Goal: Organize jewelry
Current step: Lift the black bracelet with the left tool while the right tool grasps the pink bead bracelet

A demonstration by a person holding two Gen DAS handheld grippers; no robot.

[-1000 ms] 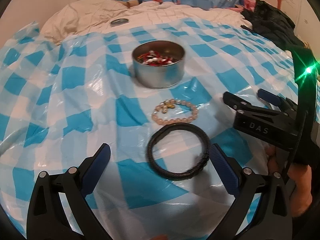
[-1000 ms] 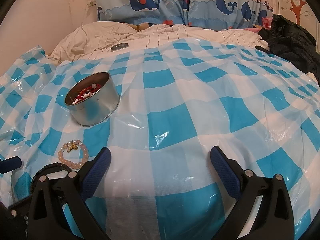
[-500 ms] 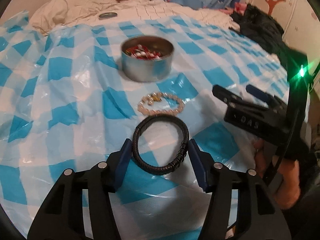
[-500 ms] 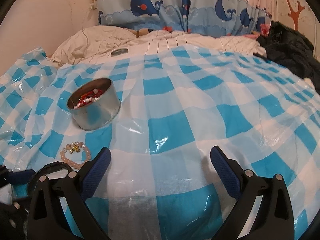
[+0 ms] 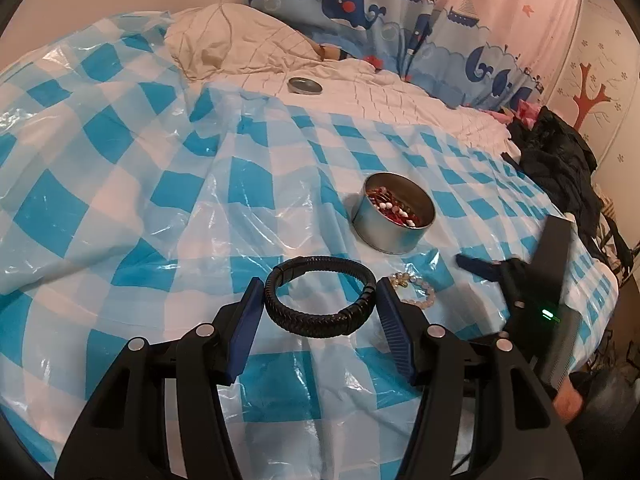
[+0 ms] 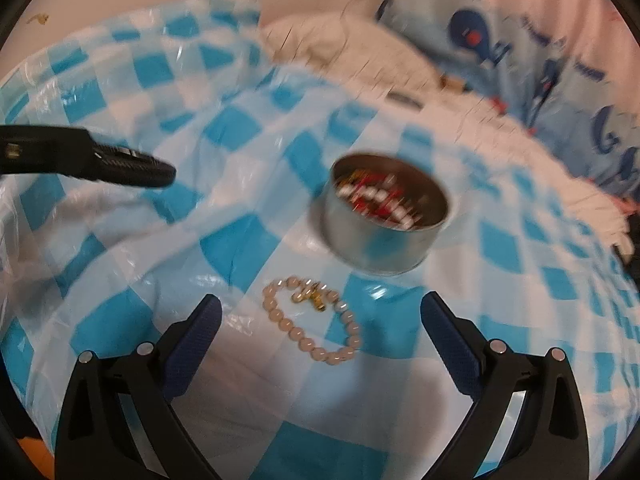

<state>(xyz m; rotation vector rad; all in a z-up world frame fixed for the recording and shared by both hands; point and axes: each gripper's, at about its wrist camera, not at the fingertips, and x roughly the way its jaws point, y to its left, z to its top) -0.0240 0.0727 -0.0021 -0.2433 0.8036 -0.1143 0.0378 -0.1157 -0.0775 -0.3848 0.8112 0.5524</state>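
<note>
My left gripper has its jaws pinching the black braided bracelet across its width, lifted clear of the bed's checked plastic sheet. My right gripper, jaws spread and closing, straddles the pearl bracelet lying flat untouched. Beyond sits the open tin, my likely drop point.

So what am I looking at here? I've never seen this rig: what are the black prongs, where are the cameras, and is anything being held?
No robot: a person holds a two-finger claw in each hand, each with a fisheye camera looking along its fingers. In the left view, the left claw is shut on a black braided bracelet. In the blurred right view, the right claw is closing, its fingers either side of a beaded bracelet but not touching it. A metal tin of jewelry stands on the blue checked plastic sheet; its lid lies farther back.
</note>
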